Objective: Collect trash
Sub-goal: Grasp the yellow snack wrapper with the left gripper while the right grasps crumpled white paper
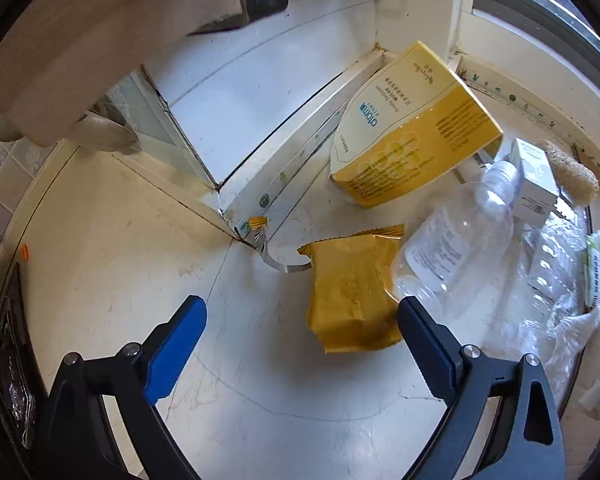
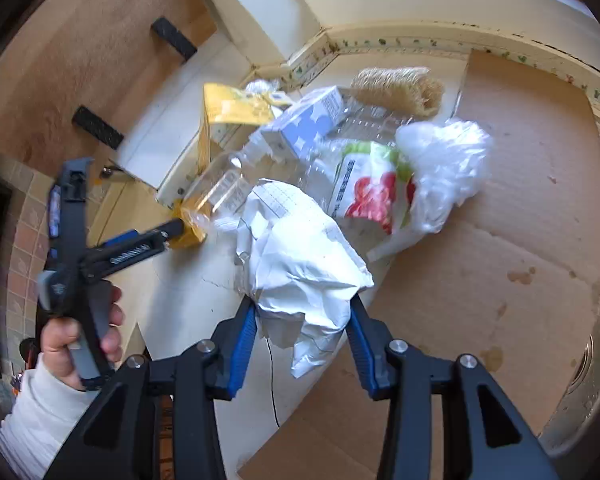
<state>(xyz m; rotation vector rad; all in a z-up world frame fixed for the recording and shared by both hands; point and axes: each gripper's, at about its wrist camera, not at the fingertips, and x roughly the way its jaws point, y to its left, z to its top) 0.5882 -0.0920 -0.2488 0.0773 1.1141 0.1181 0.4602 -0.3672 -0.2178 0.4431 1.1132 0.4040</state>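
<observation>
Your left gripper has its jaws wide apart and holds nothing. It points down at the counter, and the yellow packet lies flat just ahead of it, nearer to its right finger; the pads do not press on the packet. Ahead and to the right of this gripper lies a clear bottle on its side, touching the packet's right edge. Behind the bottle, a yellow box leans against the wall corner, and a small white box rests on the bottle's neck.

Your right gripper is partly closed on a crumpled white paper; both blue pads press its sides, and the paper bulges out ahead of the fingers. Beyond the paper you see a printed pouch and a white plastic bag lying together on brown cardboard. To the left of this gripper, your left hand grasps the other gripper's handle.
</observation>
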